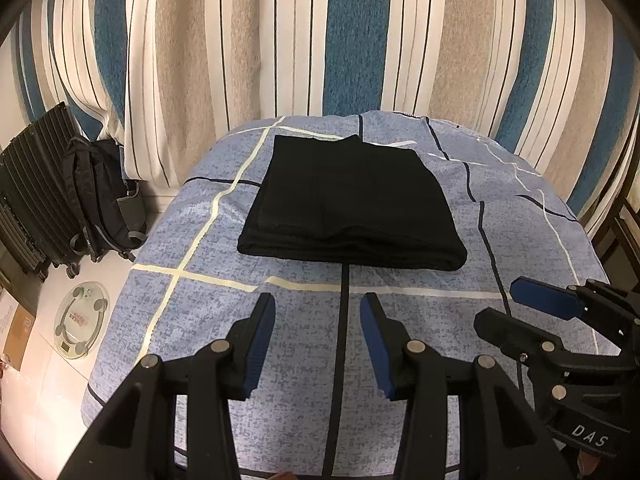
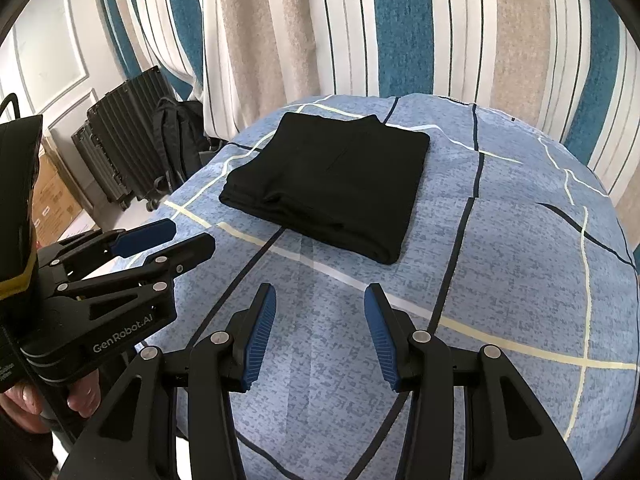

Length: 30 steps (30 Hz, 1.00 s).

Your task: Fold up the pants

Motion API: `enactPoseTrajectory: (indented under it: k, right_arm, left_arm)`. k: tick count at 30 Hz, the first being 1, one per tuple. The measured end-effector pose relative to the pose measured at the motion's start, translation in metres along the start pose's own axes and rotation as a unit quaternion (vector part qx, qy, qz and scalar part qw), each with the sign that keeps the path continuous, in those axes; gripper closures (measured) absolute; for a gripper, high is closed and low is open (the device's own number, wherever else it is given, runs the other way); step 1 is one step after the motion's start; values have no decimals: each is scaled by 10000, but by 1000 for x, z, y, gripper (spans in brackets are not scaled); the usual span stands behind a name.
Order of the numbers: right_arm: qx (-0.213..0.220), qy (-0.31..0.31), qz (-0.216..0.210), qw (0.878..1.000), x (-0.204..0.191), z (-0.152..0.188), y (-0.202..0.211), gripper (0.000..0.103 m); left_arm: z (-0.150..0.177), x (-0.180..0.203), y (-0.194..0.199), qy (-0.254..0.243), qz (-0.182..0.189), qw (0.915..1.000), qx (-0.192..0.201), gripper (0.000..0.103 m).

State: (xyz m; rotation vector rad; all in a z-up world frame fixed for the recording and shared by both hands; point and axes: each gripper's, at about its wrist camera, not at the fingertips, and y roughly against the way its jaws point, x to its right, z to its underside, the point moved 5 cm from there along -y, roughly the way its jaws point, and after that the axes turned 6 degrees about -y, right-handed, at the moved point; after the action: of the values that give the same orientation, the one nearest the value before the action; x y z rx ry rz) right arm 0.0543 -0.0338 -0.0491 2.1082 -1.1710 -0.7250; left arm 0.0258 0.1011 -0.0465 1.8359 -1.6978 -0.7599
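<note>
Black pants lie folded into a flat rectangle on the far half of the blue patterned bed cover; they also show in the right wrist view. My left gripper is open and empty, held above the cover, short of the pants' near edge. My right gripper is open and empty, also short of the pants. Each gripper shows in the other's view: the right one at right, the left one at left.
Striped curtains hang behind the bed. On the floor at left stand a dark suitcase, a black backpack, a glass bathroom scale and cardboard boxes. The bed's left edge drops to the floor.
</note>
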Motion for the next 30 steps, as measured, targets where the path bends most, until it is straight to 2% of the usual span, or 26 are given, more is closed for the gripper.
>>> enactPoseTrajectory:
  k: [30]
  right_arm:
    - [-22, 47, -8, 10000, -3, 1, -3, 56]
  left_arm:
    - [2, 3, -2, -5, 8, 10000, -29, 56]
